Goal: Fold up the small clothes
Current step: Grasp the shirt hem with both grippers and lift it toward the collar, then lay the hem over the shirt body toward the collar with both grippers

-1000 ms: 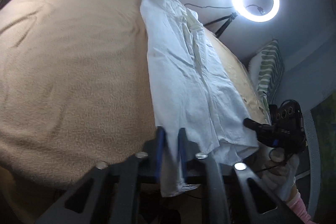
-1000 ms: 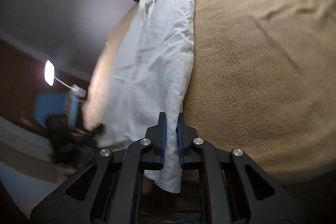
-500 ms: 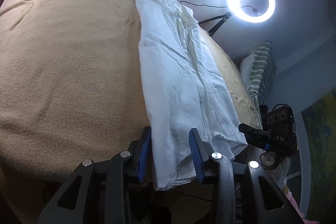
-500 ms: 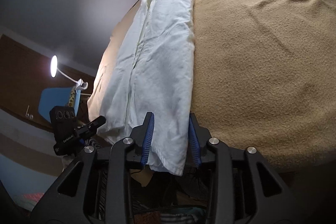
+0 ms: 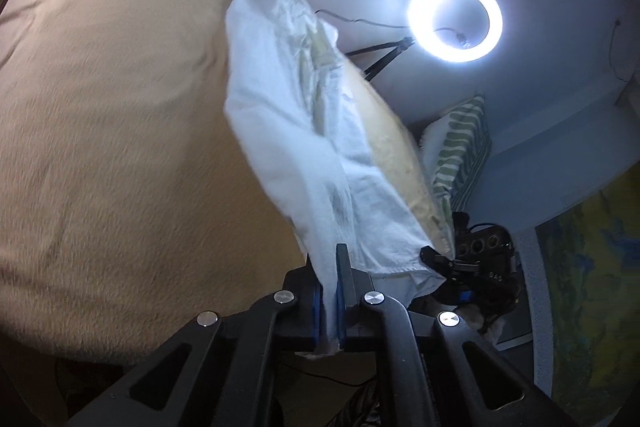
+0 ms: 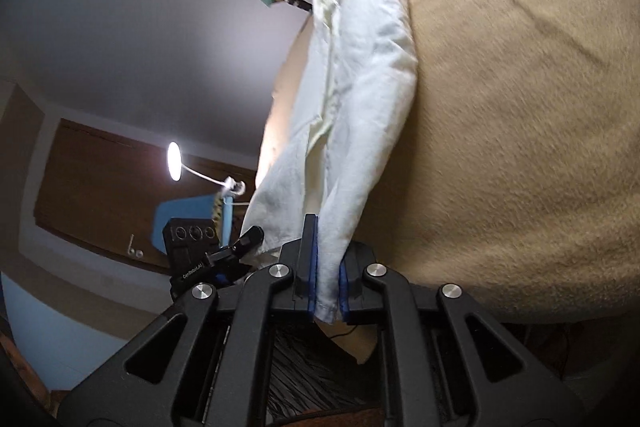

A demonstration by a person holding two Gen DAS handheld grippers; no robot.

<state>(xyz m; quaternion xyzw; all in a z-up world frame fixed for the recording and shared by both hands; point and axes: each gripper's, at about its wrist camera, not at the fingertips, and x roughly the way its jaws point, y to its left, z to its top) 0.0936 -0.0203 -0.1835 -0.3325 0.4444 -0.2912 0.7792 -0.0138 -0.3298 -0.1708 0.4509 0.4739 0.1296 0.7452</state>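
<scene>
My left gripper (image 5: 329, 291) and right gripper (image 6: 327, 275) each pinch a near corner of the white garment (image 5: 288, 131). Its long axis runs from the blanket's (image 5: 112, 131) near edge to the far edge, the near end lifted.

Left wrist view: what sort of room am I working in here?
Probably a bedroom set up for recording. A tan blanket covers what looks like a bed, a striped pillow leans by the wall, and a lit ring light stands on a tripod past the white garment.

white garment (image 5: 288, 131) edges motion-blurred, its hem hidden between tool pads (image 5: 341, 291), beige blanket (image 5: 104, 131) cropped by frame
</scene>
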